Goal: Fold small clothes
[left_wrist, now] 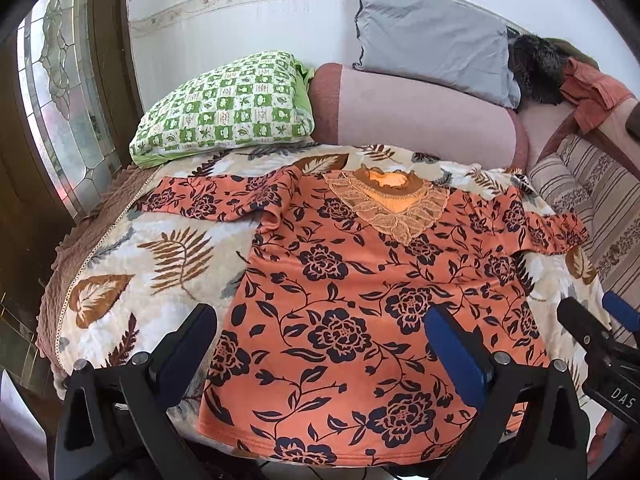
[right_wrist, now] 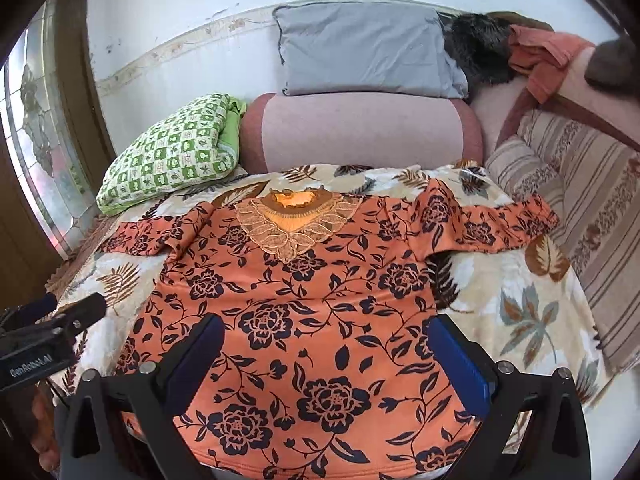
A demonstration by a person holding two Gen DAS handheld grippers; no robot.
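An orange top with dark flower print point(left_wrist: 352, 300) point(right_wrist: 304, 300) lies flat and spread out on a leaf-patterned blanket point(left_wrist: 160, 248) point(right_wrist: 520, 312), lace collar at the far end, both sleeves stretched sideways. My left gripper point(left_wrist: 320, 316) is open and empty, hovering over the top's lower left part near the hem. My right gripper point(right_wrist: 326, 326) is open and empty over the lower middle of the top. The right gripper also shows at the right edge of the left wrist view point(left_wrist: 596, 320), and the left gripper at the left edge of the right wrist view point(right_wrist: 68, 312).
A green checked pillow point(left_wrist: 224, 108) point(right_wrist: 168, 152) lies at the far left, a pink bolster point(left_wrist: 420, 116) point(right_wrist: 360, 132) and grey pillow point(left_wrist: 432, 36) point(right_wrist: 368, 48) behind. A striped sofa cushion point(left_wrist: 592, 200) point(right_wrist: 580, 208) runs along the right. A glass door point(left_wrist: 60, 92) stands left.
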